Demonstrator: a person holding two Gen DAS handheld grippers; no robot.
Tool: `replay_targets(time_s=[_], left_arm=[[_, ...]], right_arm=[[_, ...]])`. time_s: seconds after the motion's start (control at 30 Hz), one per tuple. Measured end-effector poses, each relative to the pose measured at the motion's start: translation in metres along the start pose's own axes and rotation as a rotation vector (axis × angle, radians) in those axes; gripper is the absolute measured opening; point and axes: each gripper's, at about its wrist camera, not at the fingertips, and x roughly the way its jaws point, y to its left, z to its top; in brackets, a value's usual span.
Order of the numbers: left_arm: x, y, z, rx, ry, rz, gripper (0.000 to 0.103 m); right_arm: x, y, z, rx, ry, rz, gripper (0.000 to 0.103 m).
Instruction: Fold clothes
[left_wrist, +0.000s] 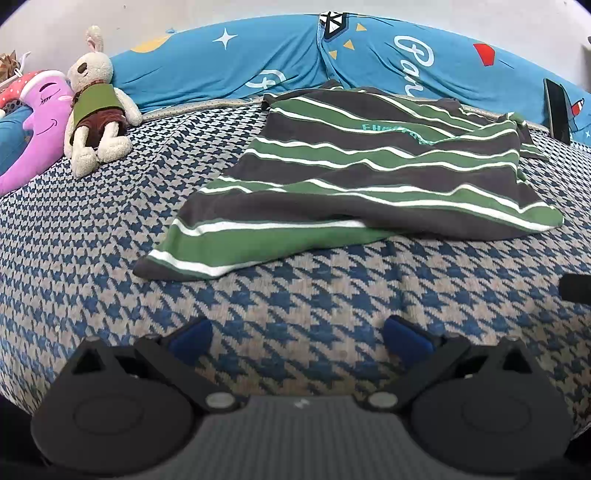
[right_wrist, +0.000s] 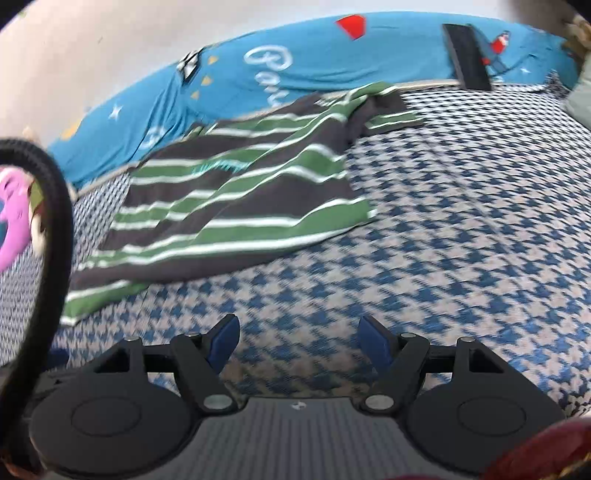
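While the striped T-shirt (left_wrist: 354, 173) lies rumpled across the middle and upper right of the left wrist view, on the houndstooth bed cover (left_wrist: 110, 258), both grippers hang short of it, empty. The left gripper (left_wrist: 299, 338) and right gripper (right_wrist: 299, 339) have jaws spread apart. The shirt looks light, limp knit; I'd pinch the near hem corners.

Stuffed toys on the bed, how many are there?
2. A cream bunny toy lies at the bed's far left, beside a pink moon plush further left. Something polka-dotted behind them may be another; I cannot tell.
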Motion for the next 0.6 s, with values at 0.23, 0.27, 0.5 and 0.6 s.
replay_targets(time_s=[0.23,0.27,0.5,0.6], left_arm=[[-0.005,0.001,0.012,-0.008,-0.038,-0.038,0.103],[-0.006,0.002,0.015,-0.010,-0.043,-0.038,0.103],[-0.005,0.015,0.046,-0.016,-0.054,-0.041,0.103],[-0.003,0.022,0.063,0.009,-0.043,-0.038,0.103]], right_arm=[[-0.001,-0.015,0.009,0.083,-0.031,0.035,0.065],[0.000,-0.015,0.011,0.087,-0.034,0.045,0.064],[0.017,-0.010,0.021,0.135,-0.036,0.109,0.062],[0.031,-0.011,0.027,0.186,-0.015,0.139,0.059]])
